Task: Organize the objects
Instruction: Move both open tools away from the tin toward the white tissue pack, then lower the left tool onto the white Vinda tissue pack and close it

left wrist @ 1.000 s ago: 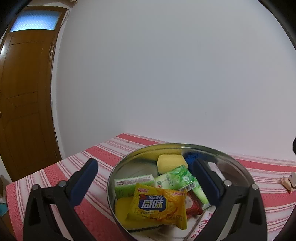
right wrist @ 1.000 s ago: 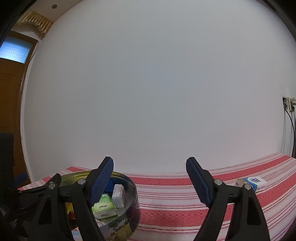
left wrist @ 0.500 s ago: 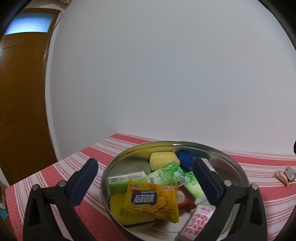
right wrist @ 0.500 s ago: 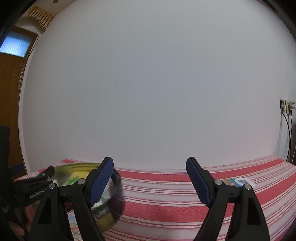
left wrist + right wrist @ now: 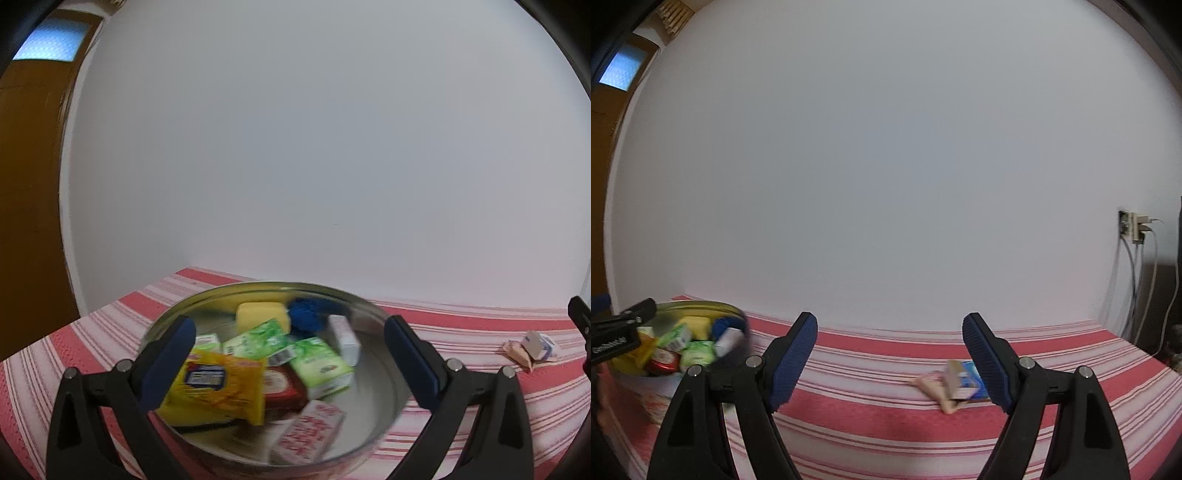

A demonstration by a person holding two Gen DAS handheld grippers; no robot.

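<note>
A round metal tin sits on the red-and-white striped cloth. It holds a yellow snack packet, green packets, a yellow sponge, a blue item, a red packet and white boxes. My left gripper is open and empty, its fingers on either side of the tin. My right gripper is open and empty above the cloth. A blue-and-white box with a pink wrapper lies just left of its right finger; both also show in the left wrist view.
The tin shows blurred at the left of the right wrist view, with the left gripper's tip over it. A white wall stands behind the table. A wooden door is at the left. A wall socket with cables is at the right.
Both views have swung right. The tin has slid left in the right wrist view and the blue-and-white box has come closer between the right fingers. Both grippers stayed open.
</note>
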